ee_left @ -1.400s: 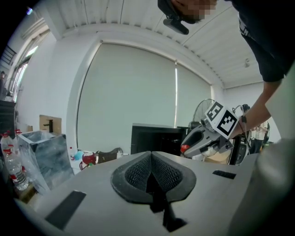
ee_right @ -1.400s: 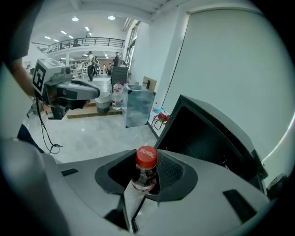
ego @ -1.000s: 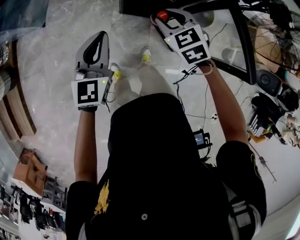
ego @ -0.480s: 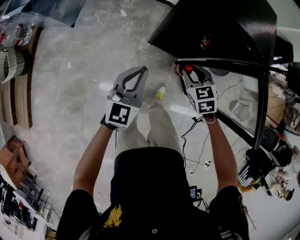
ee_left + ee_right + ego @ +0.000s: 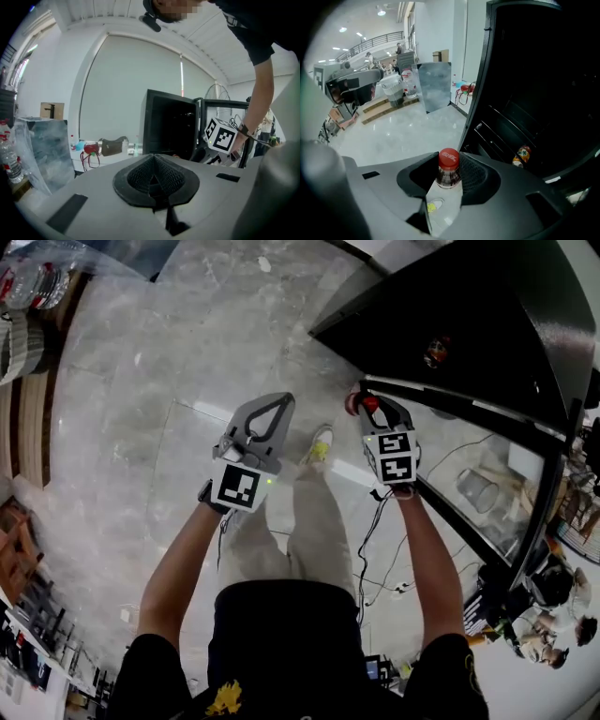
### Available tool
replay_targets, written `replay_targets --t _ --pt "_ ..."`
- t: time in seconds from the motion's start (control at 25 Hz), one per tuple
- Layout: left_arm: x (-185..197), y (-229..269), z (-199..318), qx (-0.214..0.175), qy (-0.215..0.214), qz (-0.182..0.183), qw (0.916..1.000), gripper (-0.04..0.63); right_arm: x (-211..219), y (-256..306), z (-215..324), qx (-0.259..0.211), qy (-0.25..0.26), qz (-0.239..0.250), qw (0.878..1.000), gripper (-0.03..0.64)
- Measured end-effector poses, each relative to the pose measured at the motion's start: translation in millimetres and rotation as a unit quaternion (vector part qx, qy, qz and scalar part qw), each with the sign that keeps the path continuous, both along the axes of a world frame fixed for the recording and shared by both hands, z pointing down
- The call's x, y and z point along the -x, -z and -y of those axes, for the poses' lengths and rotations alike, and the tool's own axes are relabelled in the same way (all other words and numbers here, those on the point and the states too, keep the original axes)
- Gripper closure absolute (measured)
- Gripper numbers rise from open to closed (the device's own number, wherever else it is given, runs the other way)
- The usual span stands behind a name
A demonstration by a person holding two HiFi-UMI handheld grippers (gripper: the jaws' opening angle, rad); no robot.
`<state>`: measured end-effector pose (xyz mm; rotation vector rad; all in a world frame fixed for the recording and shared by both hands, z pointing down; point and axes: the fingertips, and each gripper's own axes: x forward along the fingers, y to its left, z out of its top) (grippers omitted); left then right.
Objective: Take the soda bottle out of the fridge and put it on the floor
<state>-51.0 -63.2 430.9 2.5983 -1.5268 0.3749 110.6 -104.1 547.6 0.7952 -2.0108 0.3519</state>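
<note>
1. The right gripper holds the soda bottle by the neck. Its jaws stand narrowly apart and press on either side just under the red cap.
2. The bottle is outside the black fridge — just beside its open front, over the pale marble floor.
3. The left gripper has its jaws closed together with nothing between them; it hangs near the right one, above the person's shoe.
4. An orange-labelled drink sits on a dark fridge shelf.
</note>
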Motion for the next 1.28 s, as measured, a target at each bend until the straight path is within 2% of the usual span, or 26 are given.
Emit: replay_targets --t 0.2,0.32,0.52,0.76,1.28 --pt "10 -30 16 -0.006 0.035 -0.014 0.9993 0.577 1 -37 12 0.008 0.011 -0.011 1.0 0.489" --pt "14 -49 21 0.003 0.029 0.002 0.9996 0.577 4 -60 23 0.008 0.007 -0.016 1.0 0.489" --pt "19 -72 22 0.011 0.03 0.0 0.9995 0.577 5 -92 37 0.01 -0.007 -0.024 1.0 0.489" --pt "21 -104 19 0.024 0.024 0.002 0.9994 0.577 9 -133 37 0.028 0.003 -0.047 0.999 0.489" --pt "27 -170 20 0.049 0.026 -0.007 0.9984 0.577 24 -219 23 0.068 0.083 -0.102 0.989 0.489"
